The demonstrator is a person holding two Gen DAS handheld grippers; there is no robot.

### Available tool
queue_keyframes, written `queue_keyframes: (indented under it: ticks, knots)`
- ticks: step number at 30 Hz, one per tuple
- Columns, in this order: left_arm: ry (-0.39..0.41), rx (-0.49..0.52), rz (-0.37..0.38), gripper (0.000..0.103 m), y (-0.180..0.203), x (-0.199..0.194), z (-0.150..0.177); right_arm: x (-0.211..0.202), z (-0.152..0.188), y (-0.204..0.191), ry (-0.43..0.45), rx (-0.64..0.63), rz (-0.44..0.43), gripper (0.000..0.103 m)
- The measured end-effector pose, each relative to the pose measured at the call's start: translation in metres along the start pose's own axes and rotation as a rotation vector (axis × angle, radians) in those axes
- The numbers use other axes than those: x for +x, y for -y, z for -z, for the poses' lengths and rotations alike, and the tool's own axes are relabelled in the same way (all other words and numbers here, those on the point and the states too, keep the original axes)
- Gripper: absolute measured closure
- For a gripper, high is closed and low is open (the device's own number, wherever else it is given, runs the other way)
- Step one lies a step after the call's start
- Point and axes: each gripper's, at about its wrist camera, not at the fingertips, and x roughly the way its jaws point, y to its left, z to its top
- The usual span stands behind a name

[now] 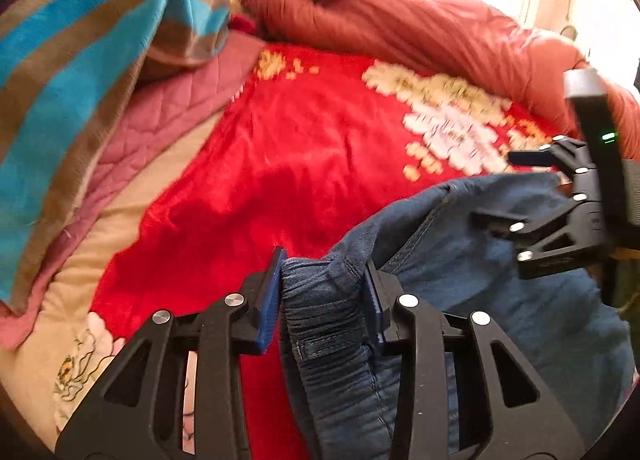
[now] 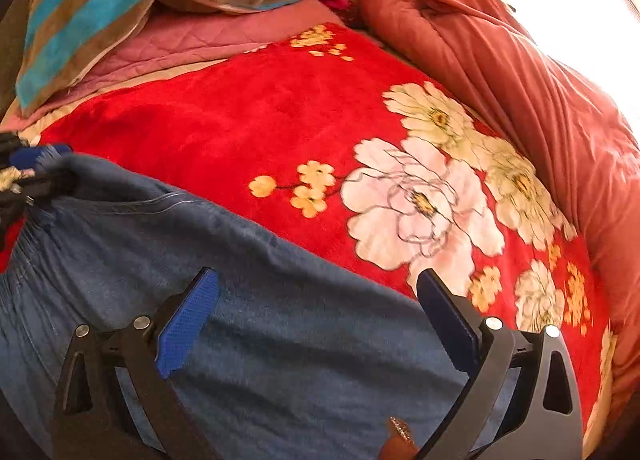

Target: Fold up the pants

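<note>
Blue denim pants (image 1: 460,280) lie on a red floral blanket (image 1: 280,164). My left gripper (image 1: 324,296) is shut on the gathered elastic waistband (image 1: 320,324), which bunches between its blue pads. My right gripper (image 2: 316,316) is open, its jaws wide apart over the flat denim (image 2: 280,340), gripping nothing. The right gripper also shows at the right of the left wrist view (image 1: 516,188), above the pants. The left gripper's blue pad shows at the left edge of the right wrist view (image 2: 40,152), at the waistband corner.
A rust-red quilt (image 2: 520,80) is rolled along the far right of the bed. A striped blue and brown blanket (image 1: 80,60) and a pink quilted cover (image 1: 160,116) are piled at the far left. Bright window light sits beyond.
</note>
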Motion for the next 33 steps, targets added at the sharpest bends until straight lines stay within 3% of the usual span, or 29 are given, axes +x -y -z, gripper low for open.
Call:
queue_keyframes:
  ticks: [4,6,8,10,11,17,25,33]
  knots:
    - [0.028,-0.004,0.021,0.076,0.002,-0.009,0.004,0.003,-0.004,-0.01,0.003,-0.069,-0.021,0.008]
    - [0.028,-0.004,0.031,0.076,0.002,-0.01,0.007,0.004,-0.004,-0.019,0.002,-0.103,-0.048,0.027]
    - [0.026,-0.004,0.033,0.076,0.002,-0.009,0.008,0.005,-0.002,-0.027,-0.007,-0.11,-0.083,0.055]
    - [0.025,0.001,0.025,0.076,0.002,-0.009,0.009,0.001,0.003,-0.038,0.008,-0.109,-0.114,0.076]
    - [0.026,0.005,0.02,0.076,0.002,-0.009,0.01,-0.001,0.005,-0.042,0.016,-0.113,-0.104,0.08]
    - [0.042,0.013,-0.001,0.076,0.001,-0.016,0.019,-0.044,0.023,-0.038,0.113,0.01,-0.117,0.09]
    - [0.155,0.108,-0.031,0.076,0.024,-0.048,0.029,-0.114,0.066,-0.041,0.219,0.149,-0.179,0.091]
    - [0.127,0.057,0.067,0.076,0.026,-0.083,0.046,-0.167,0.109,-0.066,0.269,0.182,-0.236,0.092]
